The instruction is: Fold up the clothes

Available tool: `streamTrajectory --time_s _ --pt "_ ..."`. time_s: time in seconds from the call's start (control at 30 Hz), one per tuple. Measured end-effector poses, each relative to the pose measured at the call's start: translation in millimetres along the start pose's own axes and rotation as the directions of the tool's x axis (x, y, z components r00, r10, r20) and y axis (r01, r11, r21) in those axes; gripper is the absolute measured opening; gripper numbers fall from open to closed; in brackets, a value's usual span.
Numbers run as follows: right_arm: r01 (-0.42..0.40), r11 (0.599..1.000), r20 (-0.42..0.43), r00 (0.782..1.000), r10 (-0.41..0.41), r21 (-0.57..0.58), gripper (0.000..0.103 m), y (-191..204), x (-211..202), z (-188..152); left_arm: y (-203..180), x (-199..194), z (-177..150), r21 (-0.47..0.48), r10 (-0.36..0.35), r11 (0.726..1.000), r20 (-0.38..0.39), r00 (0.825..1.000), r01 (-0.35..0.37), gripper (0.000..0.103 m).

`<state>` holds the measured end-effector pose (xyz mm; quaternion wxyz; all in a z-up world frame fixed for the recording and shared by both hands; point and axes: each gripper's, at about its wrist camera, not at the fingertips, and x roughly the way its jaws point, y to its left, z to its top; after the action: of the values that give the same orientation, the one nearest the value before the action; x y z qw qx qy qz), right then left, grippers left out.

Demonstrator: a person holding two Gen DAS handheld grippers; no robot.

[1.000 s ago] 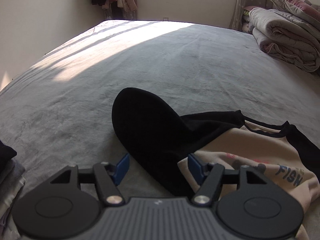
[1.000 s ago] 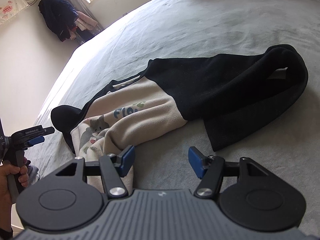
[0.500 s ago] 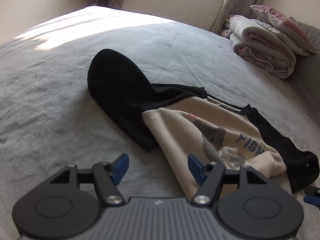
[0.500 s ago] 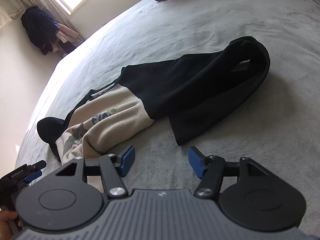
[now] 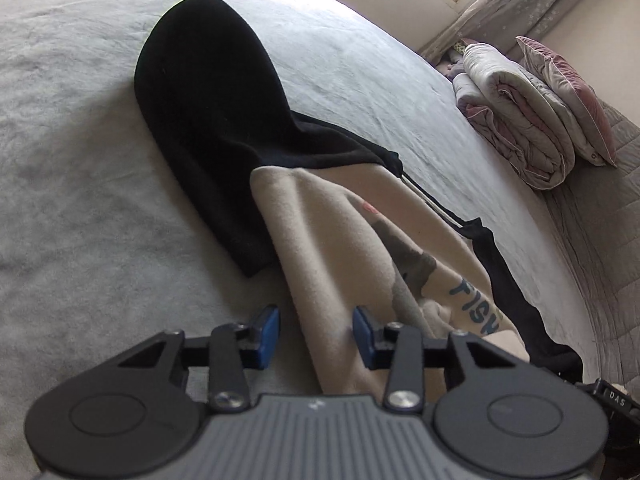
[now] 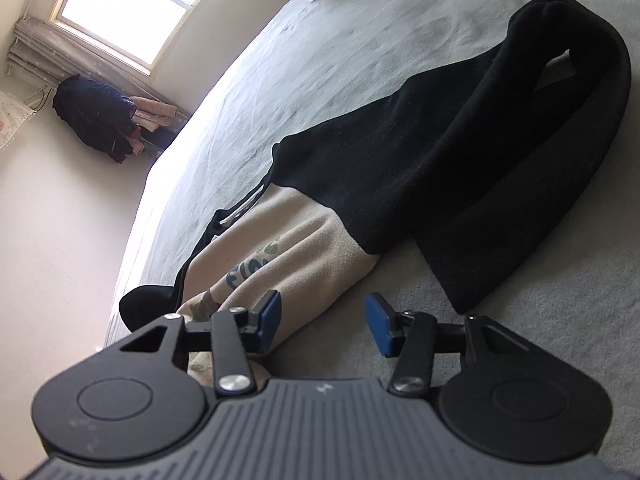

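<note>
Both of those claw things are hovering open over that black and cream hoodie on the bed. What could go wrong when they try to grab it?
The hoodie lies bunched in thick folds, so the left hand-held gripper may pinch several layers rather than one edge. The right hand-held gripper sits mostly over the grey bedcover beside the cream fabric, so it might catch the cover instead. The drawstring could snag.

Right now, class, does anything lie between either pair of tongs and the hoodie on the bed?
Nothing visible does. The left tongs are open over the hoodie, at its cream edge. The right tongs are open beside its cream fold, with only bare bed cover between.
</note>
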<state>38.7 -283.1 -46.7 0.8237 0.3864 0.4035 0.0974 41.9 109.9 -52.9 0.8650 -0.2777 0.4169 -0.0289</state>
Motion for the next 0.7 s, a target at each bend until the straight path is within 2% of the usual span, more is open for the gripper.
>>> streamTrajectory --time_s 0.07,0.13,0.17,0.2,0.3,0.43,0.53,0.67,0.7 --pt "-0.006 1.0 0.008 1.0 0.006 0.015 0.047 1 10 0 -1 3 1 -0.007 -0.013 1.0 0.002 1.0 0.013 0.036" --pt "-0.001 1.0 0.035 0.999 0.001 0.01 0.042 3 18 0 -2 6 1 -0.016 -0.037 0.999 -0.008 0.999 0.037 0.027" --pt "0.008 1.0 0.051 0.999 -0.008 0.004 0.036 3 20 -1 -3 8 1 -0.018 -0.046 0.999 -0.012 0.999 0.046 0.02" --pt "0.017 1.0 0.066 0.998 -0.017 -0.002 0.023 3 22 -1 -4 9 0 -0.016 -0.044 0.999 -0.012 0.999 0.044 0.013" --pt "0.06 0.998 0.105 0.993 -0.059 0.001 0.007 3 19 0 -7 4 1 0.001 -0.028 1.0 0.013 1.0 0.028 0.007" --pt "0.099 0.995 0.187 0.978 -0.094 -0.02 0.004 10 -5 2 -11 -18 8 0.035 -0.015 0.999 0.092 0.996 0.012 0.007" --pt "0.115 0.992 0.253 0.962 -0.097 -0.058 0.002 16 -25 6 -14 -35 14 0.059 0.009 0.998 0.178 0.984 -0.02 0.007" --pt "0.084 0.994 0.219 0.974 -0.066 -0.073 0.004 16 -29 13 -19 -51 22 0.103 0.09 0.987 0.301 0.949 -0.126 0.006" --pt "0.08 0.994 0.206 0.977 -0.064 -0.073 0.012 16 -29 13 -21 -51 24 0.123 0.114 0.979 0.318 0.941 -0.16 0.006"
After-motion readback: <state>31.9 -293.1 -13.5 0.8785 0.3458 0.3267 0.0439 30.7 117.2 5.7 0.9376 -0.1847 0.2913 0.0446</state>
